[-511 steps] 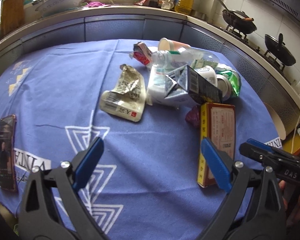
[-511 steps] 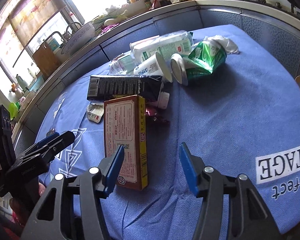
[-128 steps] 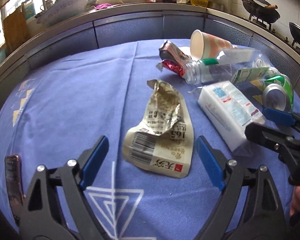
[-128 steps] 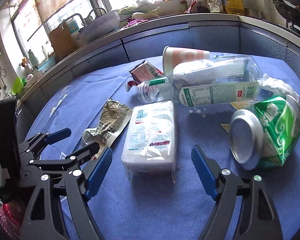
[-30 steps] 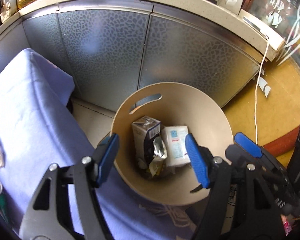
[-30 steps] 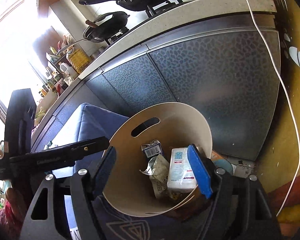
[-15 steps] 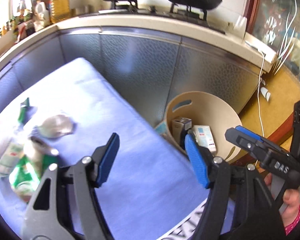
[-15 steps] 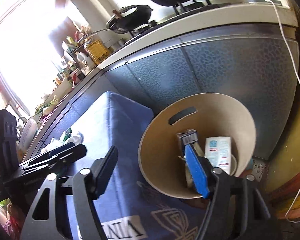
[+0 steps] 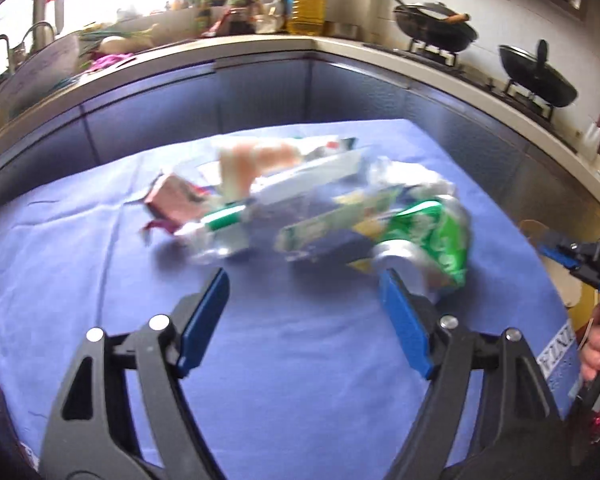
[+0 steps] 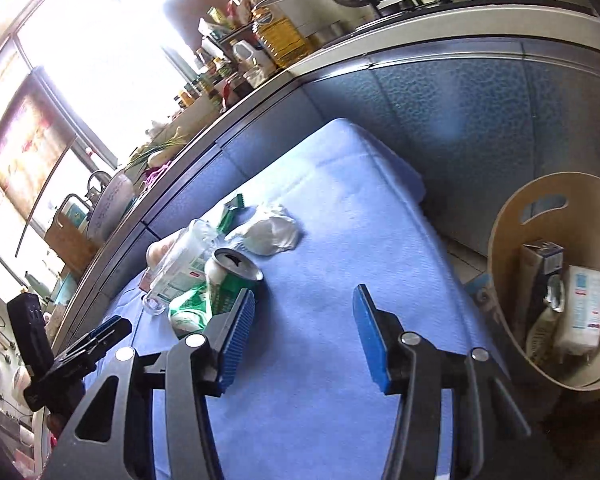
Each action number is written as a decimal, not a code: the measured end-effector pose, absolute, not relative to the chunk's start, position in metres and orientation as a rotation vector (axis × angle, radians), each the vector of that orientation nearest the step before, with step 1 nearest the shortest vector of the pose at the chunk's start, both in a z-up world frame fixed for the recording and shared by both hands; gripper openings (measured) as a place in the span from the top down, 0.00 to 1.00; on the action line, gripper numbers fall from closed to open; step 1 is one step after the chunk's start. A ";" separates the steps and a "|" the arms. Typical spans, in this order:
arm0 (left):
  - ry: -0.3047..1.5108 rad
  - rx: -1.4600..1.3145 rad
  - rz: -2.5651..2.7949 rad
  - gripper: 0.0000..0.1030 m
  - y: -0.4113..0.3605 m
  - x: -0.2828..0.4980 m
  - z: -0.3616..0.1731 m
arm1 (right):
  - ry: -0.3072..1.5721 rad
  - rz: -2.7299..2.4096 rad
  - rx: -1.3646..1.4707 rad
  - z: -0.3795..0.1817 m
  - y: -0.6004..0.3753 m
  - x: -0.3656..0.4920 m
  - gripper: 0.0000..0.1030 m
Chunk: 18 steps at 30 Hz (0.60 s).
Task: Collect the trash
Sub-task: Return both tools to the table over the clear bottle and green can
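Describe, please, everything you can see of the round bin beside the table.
The bin is a round, tan container, seemingly thin wood or board, with a slot handle cut near its rim. It stands upright on the floor just off the blue-clothed table's edge, before the grey cabinet fronts. Inside lean a dark carton, a crumpled wrapper and a white packet. Neither gripper touches it.

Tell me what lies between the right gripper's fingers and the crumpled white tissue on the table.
Only bare blue tablecloth lies between the right gripper and the white tissue, as the right wrist view shows; the green can sits off to its left.
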<state>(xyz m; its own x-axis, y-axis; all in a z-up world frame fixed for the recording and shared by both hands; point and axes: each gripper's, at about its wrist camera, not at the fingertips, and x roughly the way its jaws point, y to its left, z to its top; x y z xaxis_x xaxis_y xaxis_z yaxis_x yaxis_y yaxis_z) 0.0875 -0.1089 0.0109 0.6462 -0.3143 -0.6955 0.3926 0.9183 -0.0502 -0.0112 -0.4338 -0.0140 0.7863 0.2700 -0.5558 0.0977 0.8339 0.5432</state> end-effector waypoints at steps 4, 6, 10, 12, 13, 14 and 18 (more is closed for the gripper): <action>0.748 0.202 -0.284 0.27 -0.070 0.106 0.002 | 0.689 0.154 0.594 -0.013 -0.404 0.006 0.50; 0.732 0.248 -0.269 0.25 -0.062 0.114 0.000 | 0.700 0.172 0.595 -0.014 -0.393 0.011 0.49; 0.678 0.334 -0.288 0.17 -0.059 0.124 -0.003 | 0.715 0.234 0.708 -0.022 -0.382 0.017 0.49; 0.648 0.389 -0.319 0.17 -0.064 0.128 -0.004 | 0.731 0.250 0.778 -0.028 -0.381 0.018 0.46; 0.635 0.419 -0.333 0.17 -0.069 0.130 -0.005 | 0.740 0.258 0.823 -0.033 -0.382 0.019 0.42; 0.625 0.452 -0.346 0.17 -0.076 0.132 -0.007 | 0.747 0.267 0.868 -0.038 -0.383 0.020 0.41; 0.612 0.556 -0.416 0.17 -0.098 0.140 -0.016 | 0.784 0.280 0.990 -0.050 -0.385 0.026 0.37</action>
